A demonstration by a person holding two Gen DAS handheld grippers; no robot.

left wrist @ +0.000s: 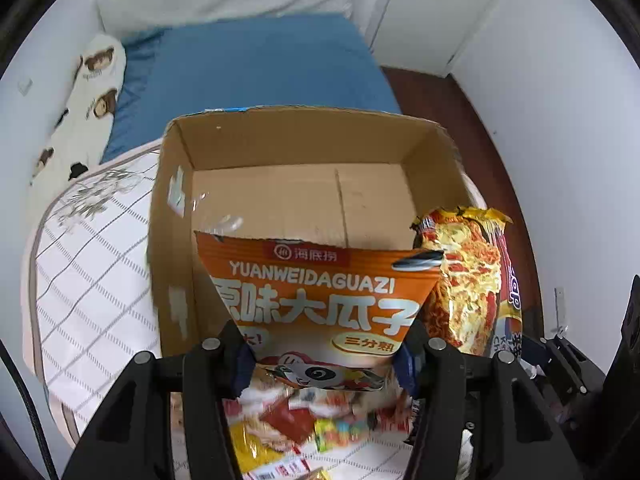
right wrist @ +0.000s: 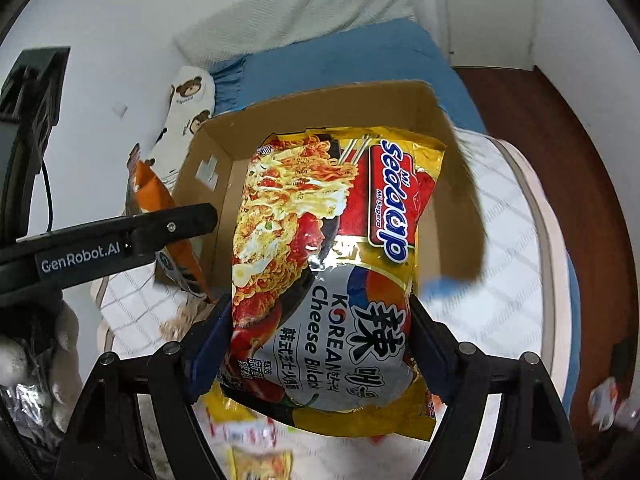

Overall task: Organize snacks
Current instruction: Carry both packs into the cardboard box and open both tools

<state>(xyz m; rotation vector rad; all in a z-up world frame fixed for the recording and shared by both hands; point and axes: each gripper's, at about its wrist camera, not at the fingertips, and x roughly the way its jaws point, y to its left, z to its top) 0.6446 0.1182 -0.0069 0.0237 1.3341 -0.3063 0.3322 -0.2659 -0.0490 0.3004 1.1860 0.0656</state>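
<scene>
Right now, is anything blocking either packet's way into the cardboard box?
Nothing visible does. The cardboard box is open-topped with a bare floor. The orange seed bag in the left tool and the noodle packet in the right tool face its opening.

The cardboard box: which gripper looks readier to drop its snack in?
Probably the right gripper: its noodle packet already hangs over the cardboard box. The left gripper holds its sunflower seed bag at the near edge.

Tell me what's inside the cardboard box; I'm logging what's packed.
The cardboard box shows only bare floor. Its near part is hidden behind the sunflower seed bag and noodle packet.
</scene>
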